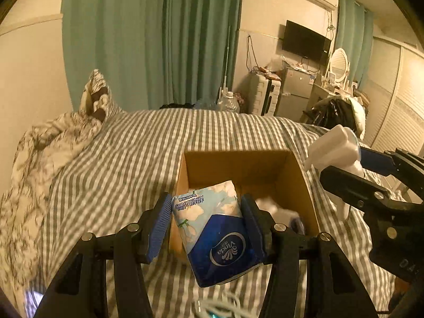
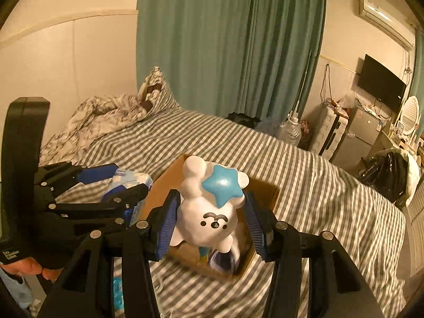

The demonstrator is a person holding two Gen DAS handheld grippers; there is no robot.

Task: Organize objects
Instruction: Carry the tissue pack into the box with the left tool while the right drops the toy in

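Item one: tissue pack, blue and floral, marked Vinda, clamped between the blue pads of my left gripper and held tilted over the near wall of the cardboard box. Item two: white figurine with a blue star on its head and a small drawn face, gripped at both sides by my right gripper, held above the same box's open top. Box: open, sitting on the grey-and-white striped bedsheet; blurred contents inside, not identifiable. Beyond: crumpled patterned duvet at the left, green curtains behind the bed, wall-mounted television.
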